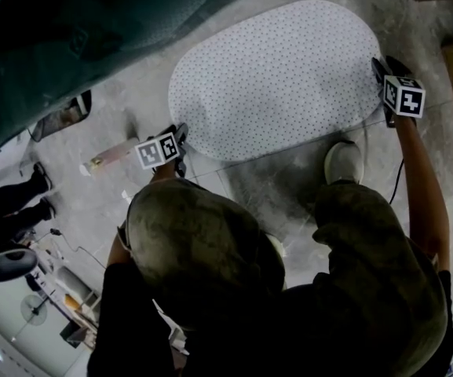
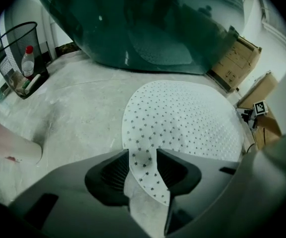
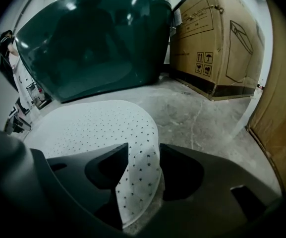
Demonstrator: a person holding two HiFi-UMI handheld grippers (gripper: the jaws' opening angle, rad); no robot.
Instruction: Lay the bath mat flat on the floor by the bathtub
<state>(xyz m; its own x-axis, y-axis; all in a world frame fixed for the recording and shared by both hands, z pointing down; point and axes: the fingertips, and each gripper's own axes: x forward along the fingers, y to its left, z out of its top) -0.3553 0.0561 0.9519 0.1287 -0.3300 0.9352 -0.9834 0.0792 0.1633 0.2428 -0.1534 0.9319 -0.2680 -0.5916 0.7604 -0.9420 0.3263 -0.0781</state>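
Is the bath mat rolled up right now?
No, in the head view the bath mat lies spread out as a flat oval on the floor beside the dark green bathtub.

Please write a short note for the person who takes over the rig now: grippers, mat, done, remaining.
Left gripper: open, bath mat's edge curls up between its jaws.
Right gripper: open, same at the other end.
Mat lies spread on the floor beside the bathtub.
Done: laying out.
Left: slide both grippers away so the edges drop flat.
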